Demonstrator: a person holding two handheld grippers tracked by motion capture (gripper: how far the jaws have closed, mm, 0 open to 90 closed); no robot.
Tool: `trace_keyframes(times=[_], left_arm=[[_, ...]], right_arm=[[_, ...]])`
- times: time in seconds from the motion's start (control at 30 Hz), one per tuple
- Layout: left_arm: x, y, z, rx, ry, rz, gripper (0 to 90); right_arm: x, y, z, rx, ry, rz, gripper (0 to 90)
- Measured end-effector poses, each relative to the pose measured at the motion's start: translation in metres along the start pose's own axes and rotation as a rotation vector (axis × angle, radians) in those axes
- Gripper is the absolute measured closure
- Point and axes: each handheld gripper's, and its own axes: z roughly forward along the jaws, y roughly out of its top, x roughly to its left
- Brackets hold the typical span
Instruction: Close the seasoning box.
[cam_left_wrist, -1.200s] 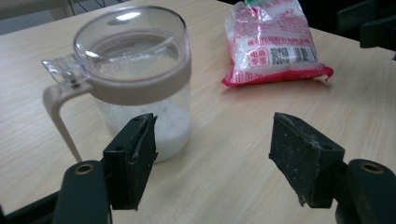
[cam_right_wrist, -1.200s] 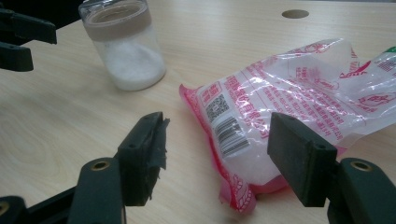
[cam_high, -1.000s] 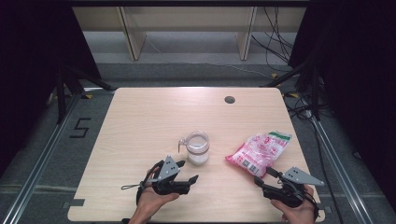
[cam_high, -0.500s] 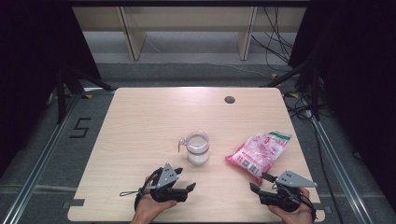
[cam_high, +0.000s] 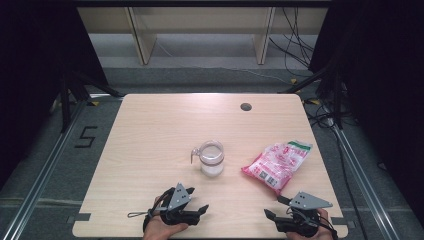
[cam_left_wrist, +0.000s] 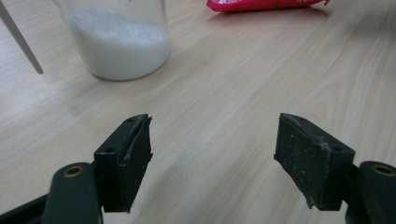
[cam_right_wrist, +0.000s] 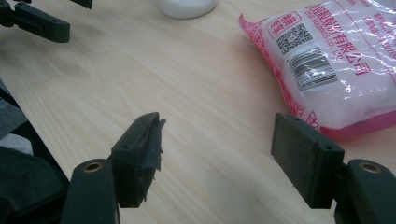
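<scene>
- Both hands sit low at the bottom edge of the high view, nothing gripped
- Left gripper (cam_high: 192, 214) stands released, jaws spread on bare wood; the glass jar (cam_high: 211, 158) of white grains stands just up and right of it, centre frame
- Right gripper (cam_high: 280, 220) has just been opening wider, nothing between its jaws
- Pink bag (cam_high: 277, 162) lies slantwise, long axis running lower left to upper right, directly above the right gripper, so I'd judge that hand nearer

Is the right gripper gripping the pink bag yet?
No: the right gripper has its jaws open with bare table between them, and the pink bag lies just beyond.
</scene>
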Motion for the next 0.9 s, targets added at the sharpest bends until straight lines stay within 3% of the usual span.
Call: trace_keyframes(times=[0.03, 0.07, 0.1, 0.13, 0.17, 0.2, 0.27, 0.33, 0.4, 0.43, 0.47, 0.5, 0.53, 0.57, 0.6, 0.63, 0.83, 0.9], left_arm=[[-0.0015, -0.0018, 0.0012, -0.008, -0.006, -0.011, 26.1], [-0.0019, -0.0025, 0.0007, 0.012, -0.011, -0.004, 26.0], [-0.0047, -0.0036, 0.0016, 0.001, -0.012, -0.016, 26.0], [-0.0053, -0.0046, 0.0014, 0.007, -0.007, 0.005, 26.0], [-0.0056, -0.0049, 0.0009, 0.021, -0.014, 0.014, 26.0], [-0.0067, -0.0053, 0.0012, 0.027, -0.010, 0.016, 26.0], [-0.0084, -0.0057, 0.0007, 0.011, -0.013, 0.007, 25.7], [-0.0088, -0.0047, -0.0002, 0.008, -0.016, 0.001, 25.7], [-0.0086, -0.0040, -0.0008, 0.003, 0.001, 0.015, 25.7], [-0.0081, -0.0030, -0.0021, 0.003, -0.008, 0.028, 25.7], [-0.0063, -0.0022, -0.0032, 0.020, -0.005, 0.058, 25.7], [-0.0098, -0.0029, -0.0020, 0.004, -0.015, 0.004, 25.7], [-0.0096, -0.0026, -0.0025, 0.007, -0.014, 0.007, 25.7], [-0.0101, -0.0023, -0.0026, 0.006, -0.012, 0.004, 25.7], [-0.0111, -0.0022, -0.0023, -0.001, -0.017, -0.005, 25.7], [-0.0093, -0.0019, -0.0035, 0.019, -0.008, 0.024, 25.7], [-0.0105, -0.0017, -0.0031, 0.013, -0.017, 0.009, 25.7], [-0.0109, -0.0016, -0.0026, 0.007, -0.020, -0.004, 25.7]], right_arm=[[-0.0020, 0.0001, -0.0006, -0.016, 0.002, -0.022, 34.1], [-0.0016, -0.0006, -0.0015, -0.016, 0.017, -0.014, 34.1], [0.0009, -0.0016, -0.0039, 0.000, 0.014, 0.015, 34.1], [0.0020, -0.0023, -0.0050, -0.006, -0.004, 0.017, 34.1], [-0.0004, -0.0027, -0.0036, -0.017, 0.015, -0.014, 34.1], [-0.0002, -0.0032, -0.0040, -0.023, -0.005, -0.026, 34.1], [0.0026, -0.0044, -0.0054, -0.009, 0.014, -0.012, 34.1], [0.0042, -0.0052, -0.0067, -0.002, -0.005, -0.022, 34.1], [0.0059, -0.0058, -0.0072, 0.006, -0.004, -0.003, 34.0], [0.0047, -0.0056, -0.0071, 0.000, -0.005, -0.018, 34.0], [0.0045, -0.0057, -0.0073, 0.002, -0.008, -0.020, 34.0], [0.0043, -0.0058, -0.0073, 0.002, -0.009, -0.020, 33.9], [0.0037, -0.0059, -0.0063, 0.000, 0.005, -0.021, 33.9], [0.0065, -0.0063, -0.0069, 0.008, 0.005, 0.010, 33.8], [0.0061, -0.0063, -0.0068, 0.008, 0.005, 0.005, 33.8], [0.0062, -0.0062, -0.0068, 0.007, 0.005, 0.005, 33.8], [0.0039, -0.0058, -0.0068, 0.007, -0.012, -0.030, 33.6], [0.0030, -0.0061, -0.0058, 0.007, 0.005, -0.030, 33.6]])
